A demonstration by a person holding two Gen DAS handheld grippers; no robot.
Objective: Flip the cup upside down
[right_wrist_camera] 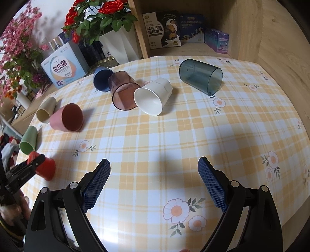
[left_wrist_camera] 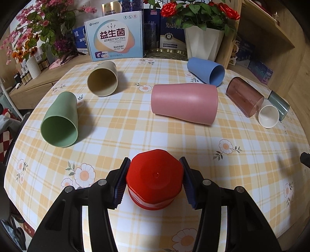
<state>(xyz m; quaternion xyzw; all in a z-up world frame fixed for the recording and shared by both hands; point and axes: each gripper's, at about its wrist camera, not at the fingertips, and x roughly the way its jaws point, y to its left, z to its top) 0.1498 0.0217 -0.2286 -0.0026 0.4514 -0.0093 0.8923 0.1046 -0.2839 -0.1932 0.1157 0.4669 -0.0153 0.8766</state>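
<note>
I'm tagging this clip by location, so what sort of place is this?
Probably a home living or dining corner: a table under a checked floral tablecloth, potted red roses in a white pot, and wooden shelves holding boxed household goods.

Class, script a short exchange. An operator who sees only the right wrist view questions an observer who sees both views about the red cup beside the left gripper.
Operator: The red cup is half hidden at the edge of my frame. Which way up is it?
Observer: Base up, with its rim down on the tablecloth.
Operator: Where is the left gripper?
Observer: It has one pad on each side of the cup. I cannot tell whether they press it.
</note>
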